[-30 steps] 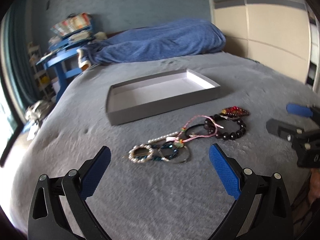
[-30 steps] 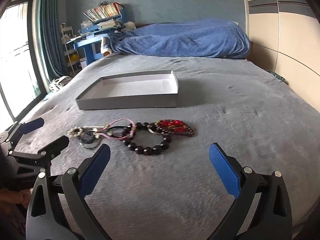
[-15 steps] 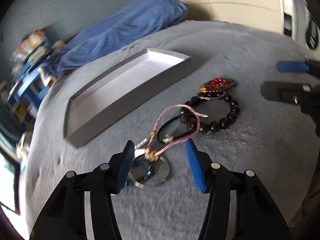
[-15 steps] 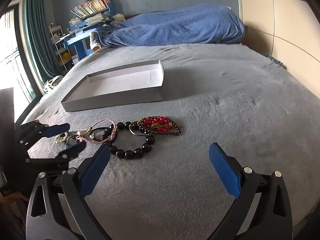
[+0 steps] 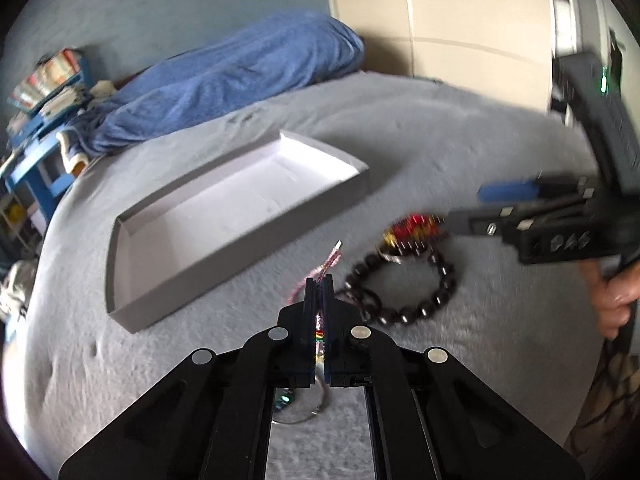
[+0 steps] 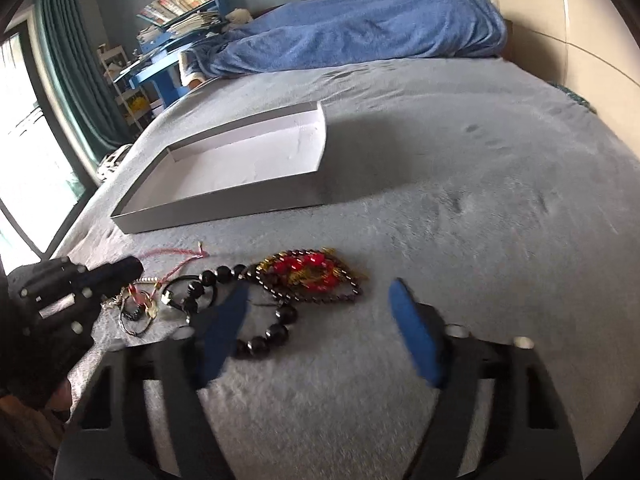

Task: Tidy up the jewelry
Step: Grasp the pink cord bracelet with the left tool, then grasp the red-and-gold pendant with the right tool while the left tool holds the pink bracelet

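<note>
Left claw [image 5: 319,292] clamped on pink cord bracelet [image 5: 330,261], tray [image 5: 240,236] just beyond-left; right claw [image 6: 316,332], half-closing, empty, straddling red piece [image 6: 310,268].

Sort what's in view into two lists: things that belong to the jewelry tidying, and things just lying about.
Part of the job:
- grey tray
- pink cord bracelet, pinched in the left gripper
- black bead bracelet
- red beaded piece
- metal rings
- right gripper, jaws closing, nothing between them

Just lying about:
- blue blanket
- bookshelf
- curtain
</note>
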Demonstrator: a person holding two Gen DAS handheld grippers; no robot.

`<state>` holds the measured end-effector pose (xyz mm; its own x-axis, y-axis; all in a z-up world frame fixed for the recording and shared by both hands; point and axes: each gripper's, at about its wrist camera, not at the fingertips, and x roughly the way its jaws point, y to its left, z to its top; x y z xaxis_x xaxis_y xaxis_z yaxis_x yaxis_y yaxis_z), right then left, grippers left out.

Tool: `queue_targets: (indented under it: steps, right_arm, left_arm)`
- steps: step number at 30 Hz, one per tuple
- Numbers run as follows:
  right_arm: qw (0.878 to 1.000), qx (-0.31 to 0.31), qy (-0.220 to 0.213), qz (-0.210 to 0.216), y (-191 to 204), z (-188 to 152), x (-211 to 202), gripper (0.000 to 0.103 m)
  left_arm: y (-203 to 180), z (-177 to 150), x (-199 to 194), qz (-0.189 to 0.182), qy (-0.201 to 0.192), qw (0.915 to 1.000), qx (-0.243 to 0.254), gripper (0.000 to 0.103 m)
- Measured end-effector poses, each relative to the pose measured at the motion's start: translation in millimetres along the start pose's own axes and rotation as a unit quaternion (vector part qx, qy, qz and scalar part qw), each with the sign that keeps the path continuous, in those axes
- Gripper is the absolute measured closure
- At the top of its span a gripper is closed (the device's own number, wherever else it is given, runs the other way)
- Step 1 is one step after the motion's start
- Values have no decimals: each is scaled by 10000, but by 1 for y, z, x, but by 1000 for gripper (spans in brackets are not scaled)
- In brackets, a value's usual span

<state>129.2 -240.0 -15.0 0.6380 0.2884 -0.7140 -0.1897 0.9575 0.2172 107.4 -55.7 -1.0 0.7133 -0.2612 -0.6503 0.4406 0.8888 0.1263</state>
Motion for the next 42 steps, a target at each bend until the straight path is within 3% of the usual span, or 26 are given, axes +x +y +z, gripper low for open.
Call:
queue_targets:
  steps: [3, 11, 16, 24, 27, 30, 42]
  right_arm:
    - [9998, -139, 130, 82, 6, 6, 11, 54]
    - [9990, -310, 312, 5, 17, 19, 37, 61]
    - [9980, -313, 538, -108, 16, 17, 48, 79]
    - [9968, -281, 705, -243, 12, 12, 49, 80]
    - [9969, -335, 687, -164, 16, 13, 49, 102]
    - [9976, -332, 601, -114, 18, 14, 45, 103]
    - [9970, 41, -457, 626, 22, 56, -23, 103]
  left_arm:
    - [14, 5, -7, 38, -153, 9996, -233, 100]
    - [36, 12, -17, 142, -366, 9972, -640, 100]
    - [38, 12, -19, 149, -389, 9969, -672, 100]
    - [37, 11, -20, 161, -425, 9967, -668, 100]
    - [37, 11, -22, 175, -456, 9967, -643, 100]
    - [38, 12, -25, 205, -505, 9964, -656, 100]
    - [53, 26, -38, 315, -773, 9930, -838, 100]
